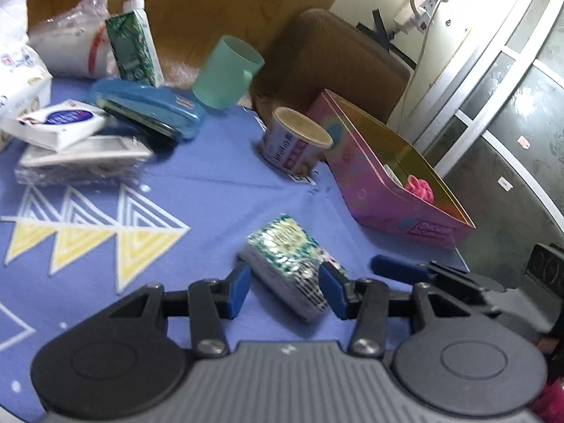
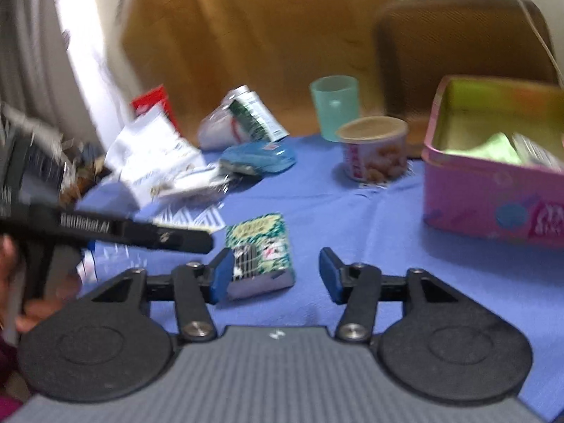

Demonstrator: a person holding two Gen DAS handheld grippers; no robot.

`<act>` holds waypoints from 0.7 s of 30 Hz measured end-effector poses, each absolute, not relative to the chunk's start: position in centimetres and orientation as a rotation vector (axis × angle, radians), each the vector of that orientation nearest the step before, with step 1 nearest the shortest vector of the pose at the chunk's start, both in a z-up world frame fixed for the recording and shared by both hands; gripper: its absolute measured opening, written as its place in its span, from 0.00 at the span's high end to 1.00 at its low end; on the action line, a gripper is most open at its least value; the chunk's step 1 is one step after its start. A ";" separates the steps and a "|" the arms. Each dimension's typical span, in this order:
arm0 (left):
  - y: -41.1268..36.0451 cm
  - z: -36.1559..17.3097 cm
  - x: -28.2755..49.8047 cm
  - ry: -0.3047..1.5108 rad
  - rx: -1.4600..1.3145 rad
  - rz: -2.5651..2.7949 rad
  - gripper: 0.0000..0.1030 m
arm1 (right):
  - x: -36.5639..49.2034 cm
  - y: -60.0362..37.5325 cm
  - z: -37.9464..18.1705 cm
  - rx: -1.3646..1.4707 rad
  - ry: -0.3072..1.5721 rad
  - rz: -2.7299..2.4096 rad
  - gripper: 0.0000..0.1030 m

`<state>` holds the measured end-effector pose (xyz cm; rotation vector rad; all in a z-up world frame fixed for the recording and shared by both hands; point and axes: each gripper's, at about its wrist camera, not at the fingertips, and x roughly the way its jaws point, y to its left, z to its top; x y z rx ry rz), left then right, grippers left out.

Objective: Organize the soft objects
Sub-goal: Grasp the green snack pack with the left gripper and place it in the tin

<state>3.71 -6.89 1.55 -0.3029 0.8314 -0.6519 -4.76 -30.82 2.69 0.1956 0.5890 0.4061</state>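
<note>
A green-patterned tissue pack (image 1: 289, 264) lies on the blue tablecloth (image 1: 197, 190). My left gripper (image 1: 285, 290) is open with its blue pads on either side of the pack's near end. In the right wrist view the same pack (image 2: 259, 253) lies just right of my right gripper's left pad. My right gripper (image 2: 275, 275) is open and holds nothing. The left gripper's body (image 2: 134, 232) shows at the left of that view. A pink tin box (image 1: 387, 179), also in the right wrist view (image 2: 493, 190), holds a pink soft item (image 1: 419, 188) and a light green item (image 2: 493, 148).
A round snack tub (image 1: 296, 141) and a teal cup (image 1: 227, 70) stand behind the pack. A blue case (image 1: 148, 105), a green carton (image 1: 132, 49), white packets (image 1: 60, 123) and plastic bags (image 1: 70, 46) crowd the far left. A brown chair (image 1: 331, 63) stands beyond the table.
</note>
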 end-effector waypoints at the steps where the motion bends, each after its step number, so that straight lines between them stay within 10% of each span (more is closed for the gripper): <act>1: -7.2 1.4 3.8 0.842 -0.308 -0.651 0.55 | -4.6 -30.4 2.5 0.166 0.591 0.418 0.39; 21: -29.2 8.0 7.3 0.702 -0.027 -0.949 0.64 | -4.9 -39.8 4.7 0.030 0.353 -0.009 0.47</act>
